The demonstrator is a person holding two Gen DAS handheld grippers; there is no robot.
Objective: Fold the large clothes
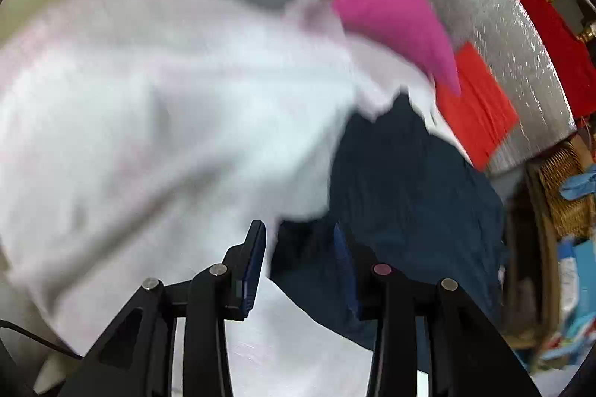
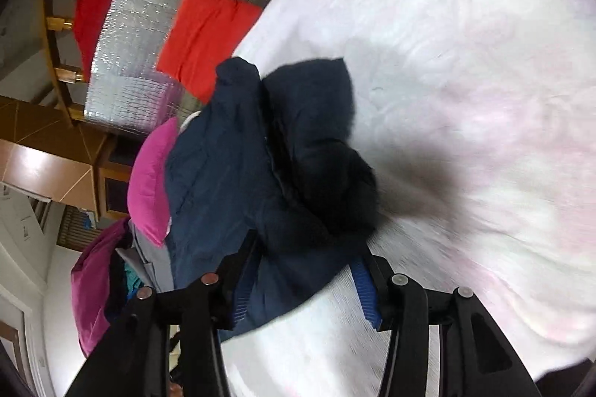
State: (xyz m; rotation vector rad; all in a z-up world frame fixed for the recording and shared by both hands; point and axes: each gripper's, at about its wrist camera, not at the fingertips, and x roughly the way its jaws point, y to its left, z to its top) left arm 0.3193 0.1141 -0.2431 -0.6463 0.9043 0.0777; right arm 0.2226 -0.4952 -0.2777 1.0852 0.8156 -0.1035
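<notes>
The navy garment (image 2: 238, 169) lies bunched on a white, faintly pink-tinged sheet (image 2: 465, 61) that covers the surface below. In the right wrist view it is a rumpled heap with a darker fold on top, and its near hem runs down into the gap of the right gripper (image 2: 303, 285). That gripper's jaws stand apart, the blue pads (image 2: 365, 296) showing on the inner faces. The cloth lies between them and hides part of the left pad, but the right pad is clear of it, so nothing is pinched.

In the left wrist view the left gripper (image 1: 300, 262) is also spread, its fingers pointing down toward the sheet. The same navy garment (image 1: 409, 192) lies ahead and to the right of the tips. Its dark edge crosses the gap between the fingers, and blur keeps it unclear whether the right pad touches it. To the left of the fingers a loose white cloth (image 1: 149, 117) is heaped high.

Beyond the garment, near the far edge of the sheet, lie a pink cloth (image 1: 391, 9) and an orange-red folded cloth (image 1: 476, 98). The orange-red one rests on a silver foil-covered surface (image 1: 503, 35), with a red cloth (image 1: 551, 43) draped along that surface's far edge.
</notes>
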